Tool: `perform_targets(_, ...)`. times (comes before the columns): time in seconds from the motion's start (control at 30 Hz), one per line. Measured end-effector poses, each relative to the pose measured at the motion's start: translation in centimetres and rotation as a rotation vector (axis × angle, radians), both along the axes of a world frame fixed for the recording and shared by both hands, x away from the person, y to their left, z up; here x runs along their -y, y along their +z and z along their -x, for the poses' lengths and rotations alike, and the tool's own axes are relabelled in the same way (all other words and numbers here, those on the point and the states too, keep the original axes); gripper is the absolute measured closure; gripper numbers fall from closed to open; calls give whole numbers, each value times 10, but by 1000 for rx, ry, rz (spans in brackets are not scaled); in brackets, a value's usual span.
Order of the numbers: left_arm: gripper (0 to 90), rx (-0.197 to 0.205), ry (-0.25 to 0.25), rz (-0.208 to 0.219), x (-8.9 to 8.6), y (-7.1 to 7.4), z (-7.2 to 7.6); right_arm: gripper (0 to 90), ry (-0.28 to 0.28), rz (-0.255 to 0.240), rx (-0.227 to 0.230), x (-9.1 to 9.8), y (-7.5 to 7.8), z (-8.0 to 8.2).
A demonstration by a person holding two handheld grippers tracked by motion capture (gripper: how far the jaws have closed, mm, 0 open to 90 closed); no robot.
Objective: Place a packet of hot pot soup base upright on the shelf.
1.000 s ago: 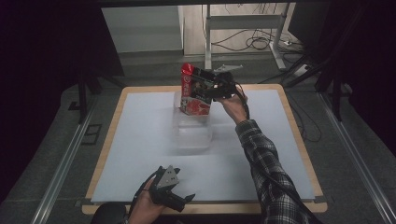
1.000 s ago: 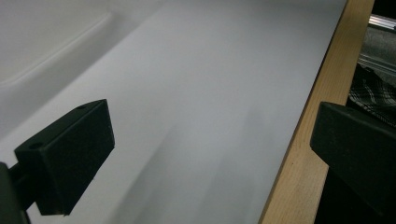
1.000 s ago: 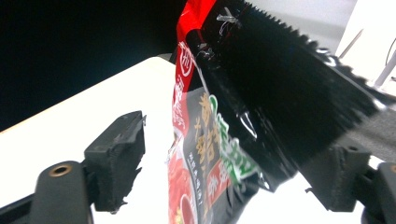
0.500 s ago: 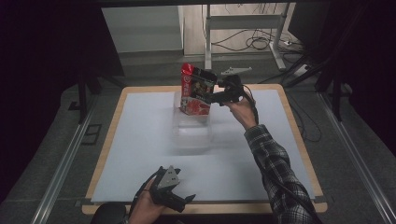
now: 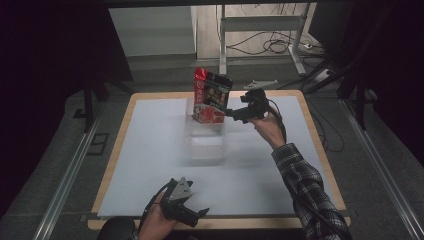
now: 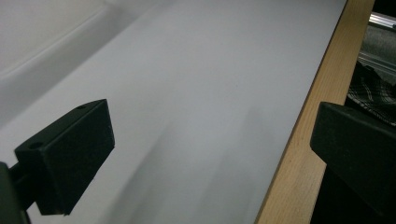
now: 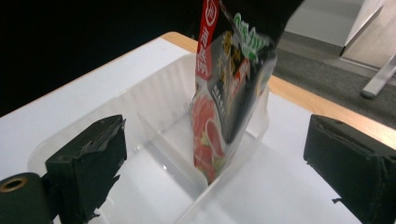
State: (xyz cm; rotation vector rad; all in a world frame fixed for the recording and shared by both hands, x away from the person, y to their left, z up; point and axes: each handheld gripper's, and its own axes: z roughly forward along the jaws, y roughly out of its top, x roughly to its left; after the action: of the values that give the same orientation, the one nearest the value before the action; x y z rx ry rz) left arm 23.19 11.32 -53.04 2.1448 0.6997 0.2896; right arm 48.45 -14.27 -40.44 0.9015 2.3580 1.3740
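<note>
With the red-and-black snack bag [image 5: 211,97] standing upright in the far compartment of the clear bin [image 5: 205,145], the right tool [image 5: 235,114], jaws just opened and empty, should draw straight back so it won't tip it.

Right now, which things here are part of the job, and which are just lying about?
In the job:
- snack bag, upright in the bin's far compartment
- clear bin, on the table
- right gripper, open beside the bag, jaws just opened, nothing between them

Lying about:
- left gripper, open at the table's near edge
- table
- cables on the floor behind
</note>
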Motion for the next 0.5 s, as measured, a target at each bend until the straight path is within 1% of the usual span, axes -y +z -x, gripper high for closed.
perform_targets(0.2, 0, 5, 2, -5, 0, 0, 0, 48, 6, 12, -25, 8, -4, 12)
perform_targets(0.3, 0, 1, 6, -1, 0, 0, 0, 35, 9, 20, -34, 12, -6, 19)
perform_targets(0.5, 0, -1, 15, 4, -2, 0, -1, 0, 17, 47, -29, 21, -7, 35)
